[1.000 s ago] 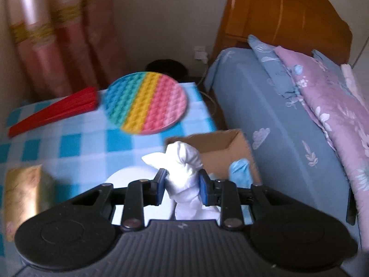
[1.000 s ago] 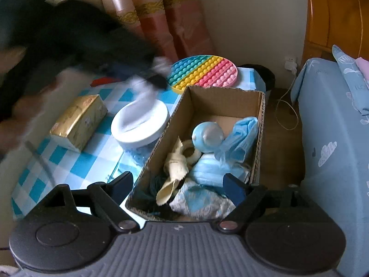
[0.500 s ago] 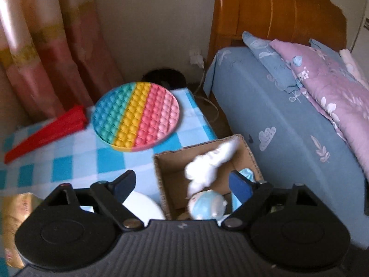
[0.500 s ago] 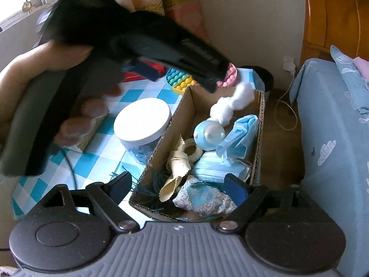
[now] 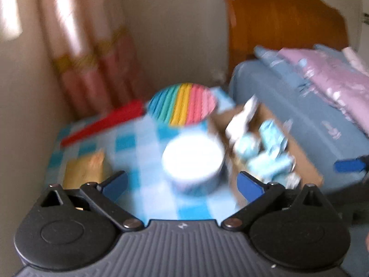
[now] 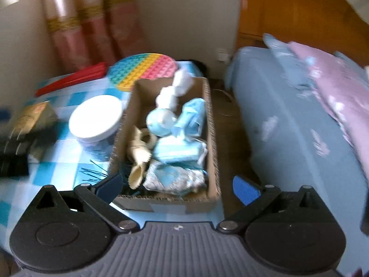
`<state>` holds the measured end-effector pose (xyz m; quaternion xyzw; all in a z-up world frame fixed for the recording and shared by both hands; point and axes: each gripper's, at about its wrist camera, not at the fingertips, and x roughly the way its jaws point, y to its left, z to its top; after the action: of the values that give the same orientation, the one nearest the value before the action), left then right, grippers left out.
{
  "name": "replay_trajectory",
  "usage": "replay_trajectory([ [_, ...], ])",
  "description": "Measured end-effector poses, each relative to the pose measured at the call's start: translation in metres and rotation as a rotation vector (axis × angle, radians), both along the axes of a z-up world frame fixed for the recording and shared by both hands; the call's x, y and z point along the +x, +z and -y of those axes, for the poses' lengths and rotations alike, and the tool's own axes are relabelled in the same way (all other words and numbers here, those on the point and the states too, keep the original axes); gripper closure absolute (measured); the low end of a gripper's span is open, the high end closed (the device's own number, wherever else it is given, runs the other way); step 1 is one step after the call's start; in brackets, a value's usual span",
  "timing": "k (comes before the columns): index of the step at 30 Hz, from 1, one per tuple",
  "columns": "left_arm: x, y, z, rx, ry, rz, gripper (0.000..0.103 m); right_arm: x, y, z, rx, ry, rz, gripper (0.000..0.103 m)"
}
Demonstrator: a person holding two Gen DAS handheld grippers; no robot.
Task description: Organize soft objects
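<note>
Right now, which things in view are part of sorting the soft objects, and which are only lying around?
Belong to the job:
- cardboard box
- white soft toy in the box
- blue face masks in the box
- patterned cloth in the box

Just lying about:
- rainbow pop mat
- white-lidded jar
- red folded fan
- tissue pack

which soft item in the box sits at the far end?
The white fluffy toy, leaning on the cardboard box's far wall. The blue masks and patterned cloth lie nearer the camera.
</note>
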<state>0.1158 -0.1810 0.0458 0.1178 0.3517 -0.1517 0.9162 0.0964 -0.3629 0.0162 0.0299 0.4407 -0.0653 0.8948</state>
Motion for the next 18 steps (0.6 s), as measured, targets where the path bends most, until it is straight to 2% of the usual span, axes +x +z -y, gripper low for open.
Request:
replay_trajectory([
  [4,-0.013,-0.017,-0.014,0.045,0.062,-0.069,0.003,-0.013,0.005,-0.012,-0.006,-0.053,0.008,0.000],
  [7,-0.019,-0.019,-0.023,0.040,0.080,-0.080,0.003,-0.020,0.010,-0.021,-0.005,-0.053,0.016,0.000],
  [12,-0.024,-0.014,-0.031,0.040,0.088,-0.051,0.002,-0.024,0.016,-0.033,-0.032,-0.058,0.020,0.000],
  [18,-0.024,-0.014,-0.035,0.026,0.098,-0.069,0.002,-0.025,0.020,-0.036,-0.030,-0.057,0.026,0.000],
])
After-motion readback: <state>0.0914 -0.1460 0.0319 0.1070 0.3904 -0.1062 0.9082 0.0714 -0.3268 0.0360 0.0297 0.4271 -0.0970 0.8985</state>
